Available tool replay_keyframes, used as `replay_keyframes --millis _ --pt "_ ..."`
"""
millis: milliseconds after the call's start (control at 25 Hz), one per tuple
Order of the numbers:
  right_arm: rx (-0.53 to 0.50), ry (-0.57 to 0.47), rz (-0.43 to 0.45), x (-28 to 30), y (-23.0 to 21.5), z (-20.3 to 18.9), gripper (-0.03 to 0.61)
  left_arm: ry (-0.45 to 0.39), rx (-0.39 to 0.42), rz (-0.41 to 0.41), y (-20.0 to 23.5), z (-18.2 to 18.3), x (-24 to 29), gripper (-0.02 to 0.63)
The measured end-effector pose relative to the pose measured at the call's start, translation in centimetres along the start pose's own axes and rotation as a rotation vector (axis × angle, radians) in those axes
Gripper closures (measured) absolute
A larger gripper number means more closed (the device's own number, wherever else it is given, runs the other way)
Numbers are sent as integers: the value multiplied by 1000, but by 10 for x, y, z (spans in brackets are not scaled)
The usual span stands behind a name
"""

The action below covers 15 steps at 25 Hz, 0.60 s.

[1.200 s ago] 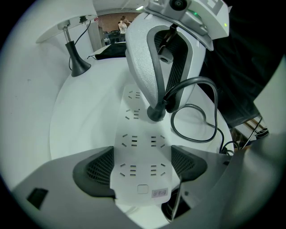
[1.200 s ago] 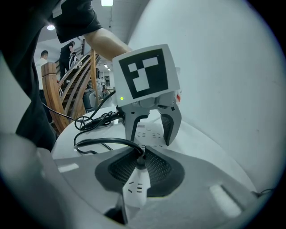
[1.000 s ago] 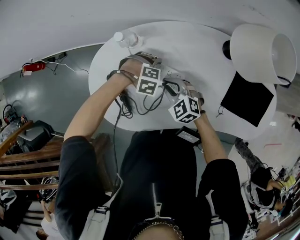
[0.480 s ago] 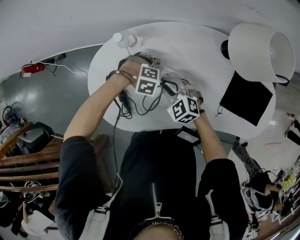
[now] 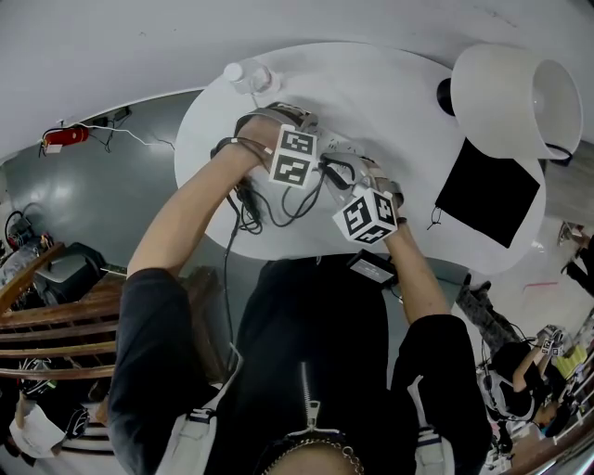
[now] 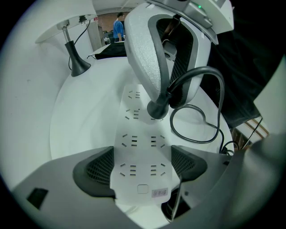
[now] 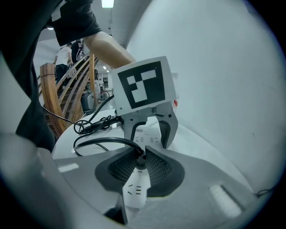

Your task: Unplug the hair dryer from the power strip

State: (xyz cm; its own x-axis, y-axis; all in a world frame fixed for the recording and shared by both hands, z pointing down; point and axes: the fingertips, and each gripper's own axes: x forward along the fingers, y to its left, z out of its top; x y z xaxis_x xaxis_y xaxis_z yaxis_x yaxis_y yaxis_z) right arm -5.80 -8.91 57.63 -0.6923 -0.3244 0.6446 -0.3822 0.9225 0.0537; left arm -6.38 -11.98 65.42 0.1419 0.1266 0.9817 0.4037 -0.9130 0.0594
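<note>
Clamping the power strip (image 6: 138, 147) are left gripper (image 6: 142, 172) fingers; right gripper (image 7: 140, 171) fingers pinch the plug (image 7: 140, 161).

place: large open indoor hall, more a lab or work hall than a home | floor (image 5: 102, 199): grey, smooth, loose cables (image 5: 111, 125) on it | furniture: round white table (image 5: 218, 125), lamp (image 5: 506, 97), wooden chair (image 5: 56, 315) | people (image 5: 520, 371): others busy at the edges | light: ceiling light (image 7: 107, 3)
</note>
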Motion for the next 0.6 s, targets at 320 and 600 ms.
replay_keyframes --millis 320,600 --pt "12 -3 -28 -7 0 3 520 4 0 -5 0 -1 -2 224" --pt "12 -3 -58 -12 1 4 518 2 -18 51 2 -8 -6 224"
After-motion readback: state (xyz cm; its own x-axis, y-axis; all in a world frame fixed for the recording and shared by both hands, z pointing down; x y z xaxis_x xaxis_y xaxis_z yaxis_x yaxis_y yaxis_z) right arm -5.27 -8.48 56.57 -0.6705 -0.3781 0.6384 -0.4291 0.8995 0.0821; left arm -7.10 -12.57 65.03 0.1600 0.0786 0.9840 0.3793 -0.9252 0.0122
